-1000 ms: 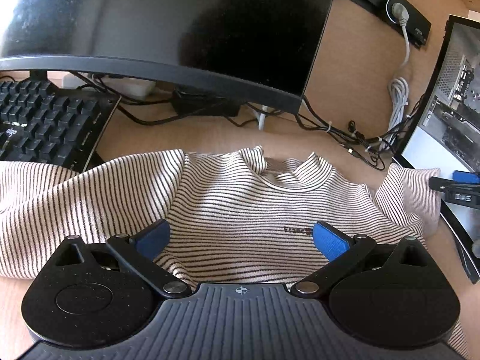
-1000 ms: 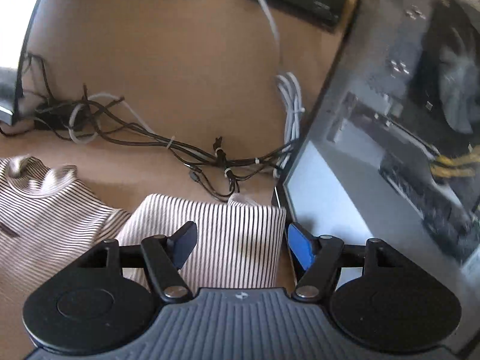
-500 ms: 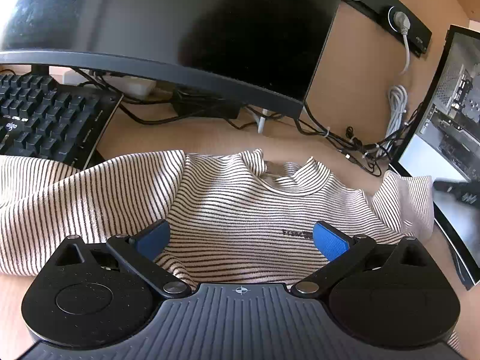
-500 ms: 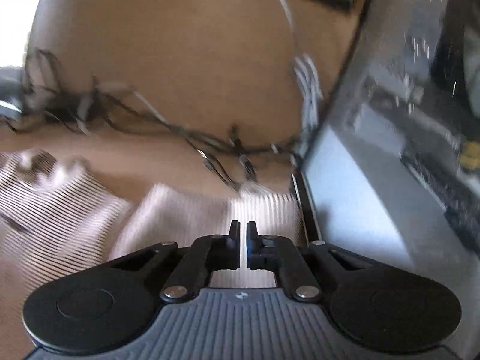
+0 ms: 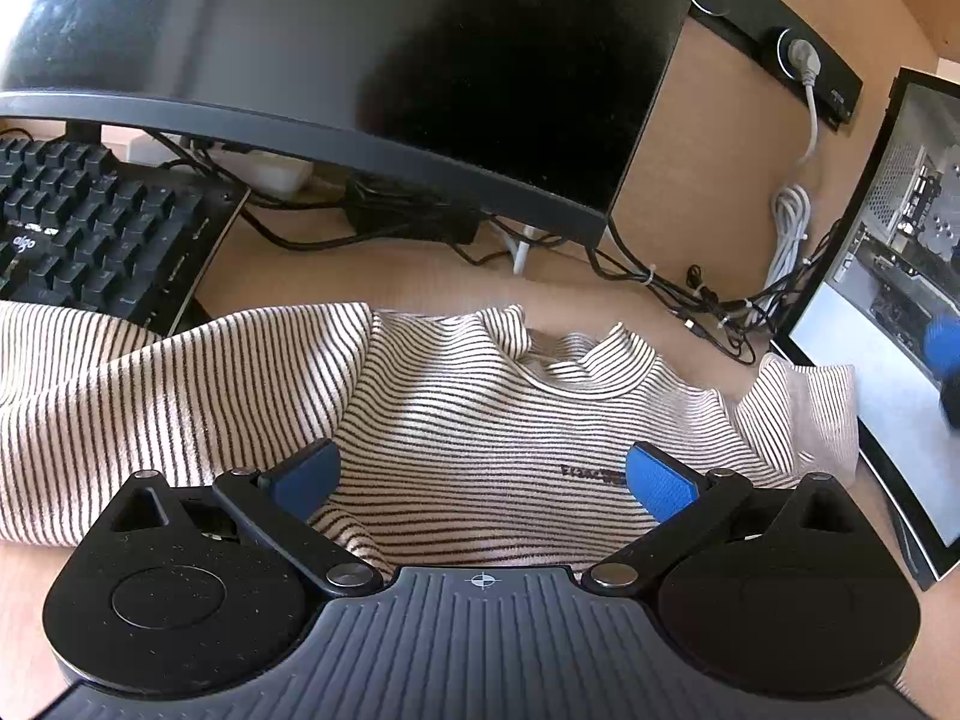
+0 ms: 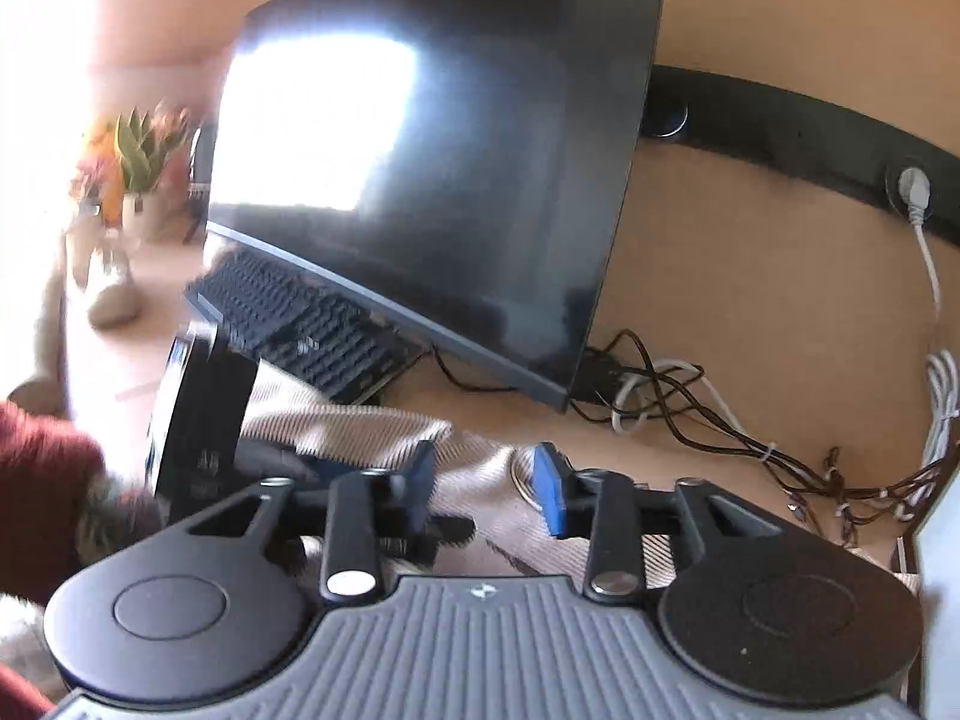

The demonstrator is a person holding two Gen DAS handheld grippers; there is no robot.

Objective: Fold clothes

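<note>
A cream shirt with thin dark stripes [image 5: 480, 420] lies flat on the wooden desk, collar towards the monitor, one sleeve spread left over the keyboard's edge, the other sleeve [image 5: 804, 408] folded at the right. My left gripper [image 5: 480, 474] is open and empty, low over the shirt's chest. My right gripper [image 6: 483, 480] is open and empty, raised above the shirt [image 6: 480, 480] and turned left. The left gripper's body [image 6: 198, 420] shows at its left. The right gripper's blue tip [image 5: 945, 348] shows blurred at the far right of the left wrist view.
A large dark monitor [image 5: 360, 60] stands behind the shirt, with a black keyboard [image 5: 90, 240] at the left and tangled cables [image 5: 690, 294] beneath it. A glass-sided computer case [image 5: 900, 300] stands at the right. Small potted plants [image 6: 132, 168] stand far left.
My right gripper shut on the right sleeve, then opened, lifted and swung left towards the monitor. The sleeve lies folded further in. The left gripper stayed open and barely moved.
</note>
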